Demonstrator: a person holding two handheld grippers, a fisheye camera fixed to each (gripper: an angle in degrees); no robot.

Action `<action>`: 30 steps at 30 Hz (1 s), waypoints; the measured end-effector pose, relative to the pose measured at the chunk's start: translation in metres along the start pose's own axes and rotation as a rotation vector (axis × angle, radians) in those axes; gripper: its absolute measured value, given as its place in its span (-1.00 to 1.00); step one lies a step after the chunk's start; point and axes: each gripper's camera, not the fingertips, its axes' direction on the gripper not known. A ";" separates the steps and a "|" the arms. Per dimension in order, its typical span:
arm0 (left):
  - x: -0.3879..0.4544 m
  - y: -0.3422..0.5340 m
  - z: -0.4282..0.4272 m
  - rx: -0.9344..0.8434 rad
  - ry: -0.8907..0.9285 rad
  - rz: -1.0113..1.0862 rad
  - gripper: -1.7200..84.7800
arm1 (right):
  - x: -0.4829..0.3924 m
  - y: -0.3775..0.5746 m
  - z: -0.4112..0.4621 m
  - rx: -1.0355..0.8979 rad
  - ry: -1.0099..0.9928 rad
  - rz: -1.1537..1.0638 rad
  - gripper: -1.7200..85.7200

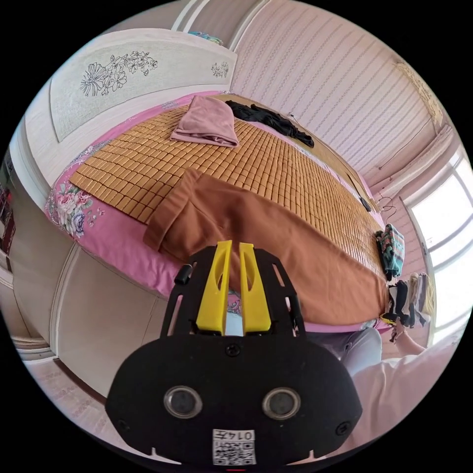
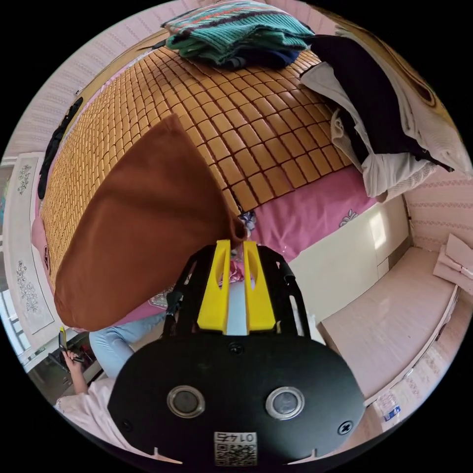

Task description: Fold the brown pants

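Observation:
The brown pants (image 1: 276,236) lie stretched along the near edge of the bed, on the bamboo mat (image 1: 148,162). My left gripper (image 1: 235,245) hovers by the bed edge in front of the pants. Its yellow jaws stand close together with a thin slit, and I see no cloth pinched between them. In the right gripper view the pants (image 2: 148,221) run off to the left, and one corner bunches right at the tips of my right gripper (image 2: 236,242), which is shut on it. The right gripper (image 1: 391,320) also shows small at the pants' far end, and the left gripper (image 2: 63,337) shows in a hand.
A folded pink garment (image 1: 204,123) and a black garment (image 1: 271,120) lie near the headboard (image 1: 123,74). A green knit sweater (image 2: 236,29) and a pile of black and white clothes (image 2: 384,113) sit on the other end. The person's legs (image 2: 116,345) stand at the bedside; the floor (image 2: 394,320) is to the right.

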 end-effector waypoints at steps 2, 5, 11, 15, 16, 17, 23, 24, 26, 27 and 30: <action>0.014 0.005 0.007 -0.034 -0.001 0.054 -0.88 | -0.009 0.005 -0.005 0.065 0.093 0.015 -0.80; 0.043 0.012 0.018 -0.044 -0.040 0.196 -0.88 | -0.043 0.018 -0.018 0.232 0.210 -0.054 -0.89; 0.103 0.012 0.063 -0.084 0.009 0.400 -0.92 | -0.210 0.025 0.016 0.185 -0.102 -0.647 -0.96; 0.168 0.044 0.105 -0.161 0.085 0.551 -0.98 | -0.333 0.043 0.063 0.040 -0.166 -0.946 -0.97; 0.186 0.058 0.114 -0.175 0.111 0.592 -0.98 | -0.367 0.050 0.077 0.021 -0.128 -1.013 -0.97; 0.193 0.064 0.119 -0.179 0.120 0.606 -0.98 | -0.395 0.055 0.090 0.020 -0.070 -1.057 -0.97; 0.243 0.114 0.174 -0.274 0.159 0.735 -0.98 | -0.448 0.048 0.148 0.013 0.053 -1.005 -0.97; 0.244 0.127 0.188 -0.258 0.105 0.778 -0.98 | -0.448 0.048 0.151 0.014 0.054 -1.008 -0.97; 0.239 0.139 0.189 -0.162 0.119 0.800 -0.98 | -0.447 0.045 0.158 -0.009 0.045 -1.030 -0.97; 0.238 0.140 0.190 -0.161 0.125 0.792 -0.98 | -0.448 0.043 0.158 -0.032 0.041 -1.030 -0.97; 0.249 0.139 0.190 -0.221 0.082 0.853 -0.98 | -0.458 0.043 0.152 -0.063 0.019 -1.084 -0.97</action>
